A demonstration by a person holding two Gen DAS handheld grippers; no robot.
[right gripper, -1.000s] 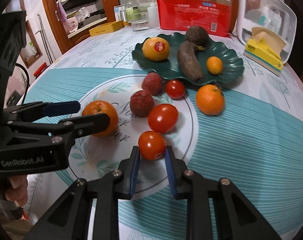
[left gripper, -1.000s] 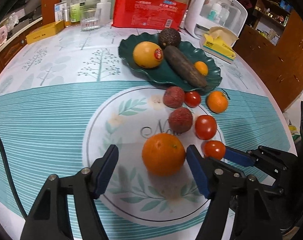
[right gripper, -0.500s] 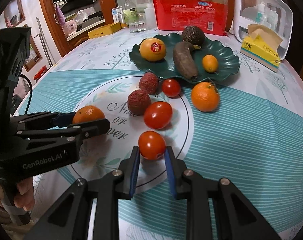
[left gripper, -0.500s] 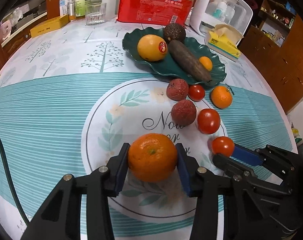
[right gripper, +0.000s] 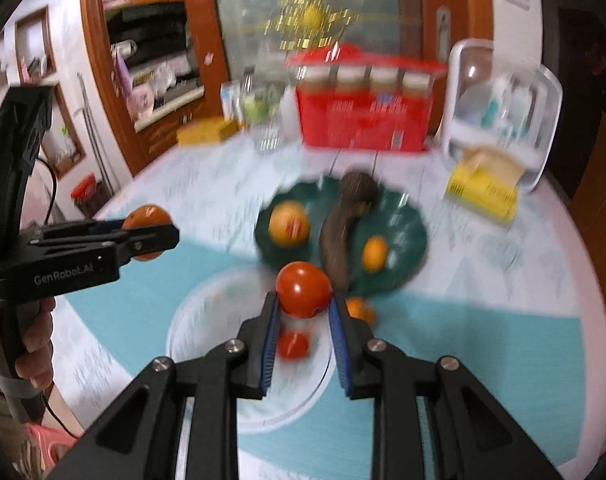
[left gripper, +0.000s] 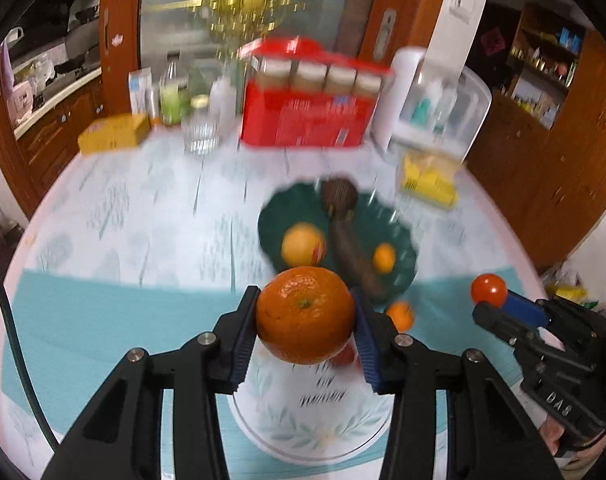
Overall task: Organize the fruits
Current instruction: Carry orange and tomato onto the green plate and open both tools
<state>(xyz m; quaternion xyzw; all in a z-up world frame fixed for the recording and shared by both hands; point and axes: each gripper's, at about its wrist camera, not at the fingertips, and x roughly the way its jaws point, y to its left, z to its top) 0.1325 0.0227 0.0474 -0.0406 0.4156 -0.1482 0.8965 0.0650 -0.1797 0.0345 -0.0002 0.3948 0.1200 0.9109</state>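
A large orange (left gripper: 305, 320) hangs above the table, and my left gripper (left gripper: 304, 293) is shut on it. My right gripper (right gripper: 303, 297) is shut on a small red tomato (right gripper: 302, 285), also lifted clear. Each gripper shows in the other's view: the right one with its tomato (left gripper: 488, 290), the left one with its orange (right gripper: 147, 216). Below and beyond lies the green plate (right gripper: 407, 236) with a stickered yellow fruit (right gripper: 289, 226), a long dark fruit (right gripper: 335, 236), an avocado (right gripper: 357, 188) and a small orange (right gripper: 375, 254). The background is motion-blurred.
A small orange (right gripper: 359, 308) and a red tomato (right gripper: 293, 344) lie on the tablecloth near the plate. At the back stand a red box (left gripper: 307, 116), a glass (left gripper: 201, 132), a yellow box (left gripper: 111, 134), a tissue pack (left gripper: 429, 178) and a white container (left gripper: 435, 108). A hand (right gripper: 31, 344) holds the left gripper's handle.
The left gripper closed on the large orange, which earlier sat between open fingers. Both grippers then rose off the table with their fruits, and the view tilted up toward the room.
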